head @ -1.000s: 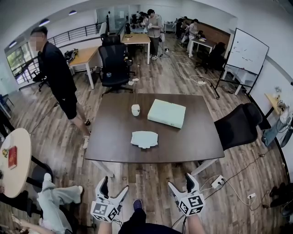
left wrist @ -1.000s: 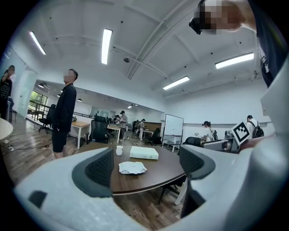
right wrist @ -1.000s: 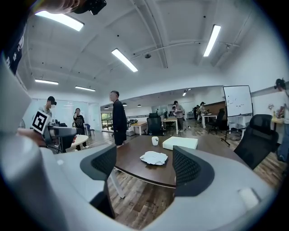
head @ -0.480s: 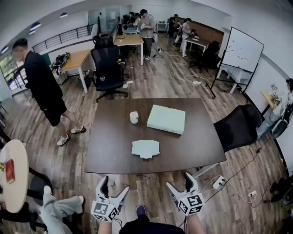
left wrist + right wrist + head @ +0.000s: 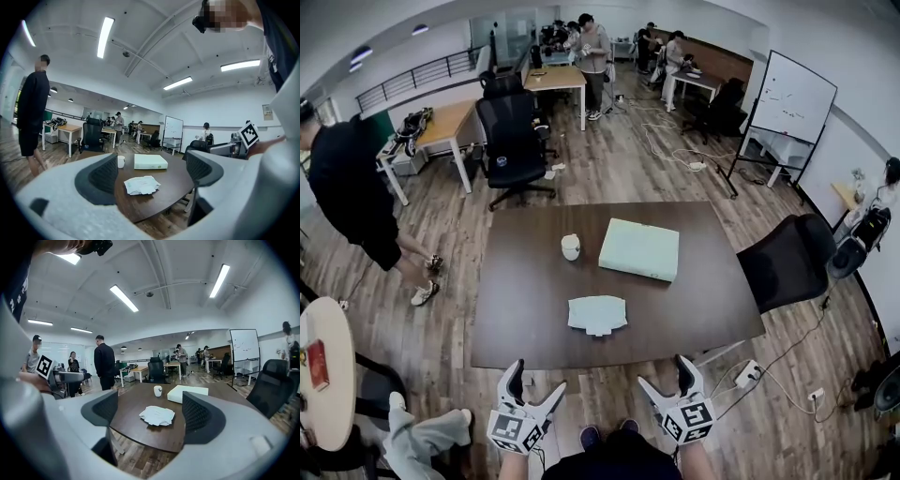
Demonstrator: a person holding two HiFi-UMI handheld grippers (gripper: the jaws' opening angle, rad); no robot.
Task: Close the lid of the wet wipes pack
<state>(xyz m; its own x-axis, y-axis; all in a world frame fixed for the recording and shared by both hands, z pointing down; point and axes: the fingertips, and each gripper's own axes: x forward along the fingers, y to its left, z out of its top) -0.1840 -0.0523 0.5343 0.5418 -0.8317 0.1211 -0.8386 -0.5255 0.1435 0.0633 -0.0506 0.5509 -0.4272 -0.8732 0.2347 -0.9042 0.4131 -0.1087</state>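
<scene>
The wet wipes pack (image 5: pixel 597 314) is a pale, flat packet lying near the front edge of the dark brown table (image 5: pixel 525 319), with a small flap sticking out on its near side. It also shows in the left gripper view as the wet wipes pack (image 5: pixel 140 185) and in the right gripper view as the wet wipes pack (image 5: pixel 157 415). My left gripper (image 5: pixel 537 377) and right gripper (image 5: pixel 663 372) hang short of the table's front edge, above the wooden floor. Both are open and hold nothing. The pack lies well ahead of the left gripper (image 5: pixel 151 173) and the right gripper (image 5: pixel 150 411).
A pale green box (image 5: pixel 639 248) and a white cup (image 5: pixel 571 247) stand further back on the table. A black office chair (image 5: pixel 787 258) is at the table's right side. A person in black (image 5: pixel 347 187) stands at the left, and a round table (image 5: pixel 328 366) and a seated person's legs (image 5: pixel 412 436) are at the lower left.
The person in black has walked further left. The head view has drifted slightly. Both grippers stay open in nearly the same place below the table edge.
</scene>
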